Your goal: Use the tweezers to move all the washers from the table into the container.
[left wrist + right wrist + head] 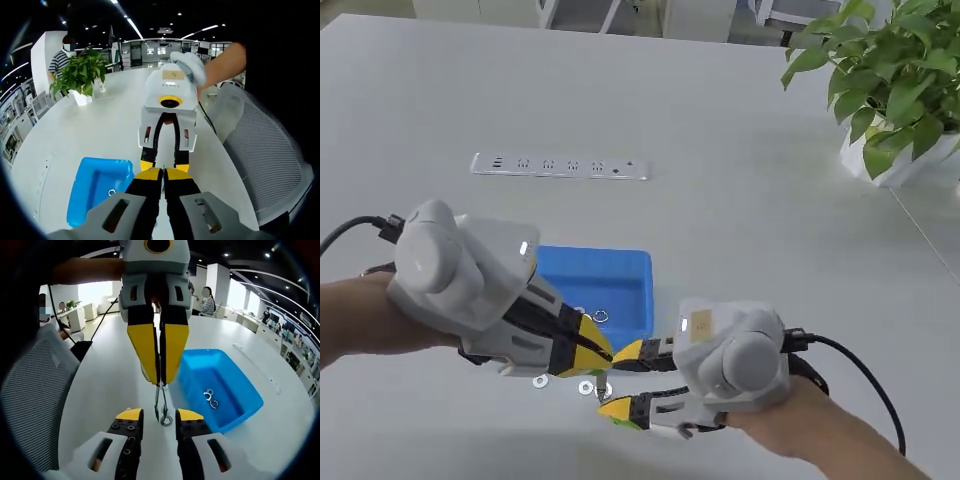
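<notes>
- Lying on the desk [740,200] just in front of the blue container [620,268] are two loose washers [540,381], not yet moved.
- In the right gripper view, one washer [166,420] sits on the desk right at the tips of the tweezers [160,396]. I cannot tell whether it is one of those two.
- A few delivered washers [211,398] lie on the container's floor, so part of the job is done.
- The tweezers point down from the left hand-held gripper [160,376], whose yellow jaws are pressed together on the tweezers' upper end.
- Whether the tips have clamped the washer or only touch it is too fine to make out.
- The right hand-held gripper [160,415] is spread, with one jaw on either side of the tweezer tips. It holds nothing.
- My judgement is that the task is partway through. At least two washers remain on the desk, and the one at the tips looks like the next to be lifted into the container beside it.
- Farther off on the desk are a white power strip [560,166] and a potted plant [880,80].
</notes>
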The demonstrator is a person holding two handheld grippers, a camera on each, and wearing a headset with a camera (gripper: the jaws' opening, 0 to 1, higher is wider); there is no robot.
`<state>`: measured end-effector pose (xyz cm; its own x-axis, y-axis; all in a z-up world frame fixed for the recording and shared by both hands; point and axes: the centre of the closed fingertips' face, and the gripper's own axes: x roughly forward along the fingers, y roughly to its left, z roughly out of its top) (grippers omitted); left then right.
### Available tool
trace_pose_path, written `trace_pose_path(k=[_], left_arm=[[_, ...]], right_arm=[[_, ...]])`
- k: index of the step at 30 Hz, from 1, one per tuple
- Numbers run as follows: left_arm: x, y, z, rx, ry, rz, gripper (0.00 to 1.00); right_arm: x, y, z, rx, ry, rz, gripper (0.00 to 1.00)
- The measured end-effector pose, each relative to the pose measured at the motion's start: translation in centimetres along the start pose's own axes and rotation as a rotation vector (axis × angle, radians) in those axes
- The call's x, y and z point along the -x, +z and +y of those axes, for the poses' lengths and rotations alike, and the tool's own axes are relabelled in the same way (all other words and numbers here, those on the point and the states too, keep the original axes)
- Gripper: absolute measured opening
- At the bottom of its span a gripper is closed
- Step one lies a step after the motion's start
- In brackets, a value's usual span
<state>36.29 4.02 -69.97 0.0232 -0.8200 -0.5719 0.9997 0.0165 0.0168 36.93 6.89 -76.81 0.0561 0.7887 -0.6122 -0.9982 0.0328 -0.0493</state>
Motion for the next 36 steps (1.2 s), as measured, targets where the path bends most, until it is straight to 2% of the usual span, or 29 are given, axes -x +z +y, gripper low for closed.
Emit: trace_pose_path(k=[7,13,36], left_arm=[[0.07,-0.35,0.22,0.004,-0.001,0.002,0.05],[0.10,-0.46,0.22,0.007,-0.003,0.003,0.05],[0.08,-0.18,0.23,0.010,0.009,0.014,0.06]], right_arm=[[-0.83,0.43,0.03,0.032,0.009,-0.001,0.17],[-1.07,-0.04,-0.17,0.068,-0.005,0.038,0.12],[-1.00,-0.10,-0.23,0.032,-0.029,0.028,0.08]])
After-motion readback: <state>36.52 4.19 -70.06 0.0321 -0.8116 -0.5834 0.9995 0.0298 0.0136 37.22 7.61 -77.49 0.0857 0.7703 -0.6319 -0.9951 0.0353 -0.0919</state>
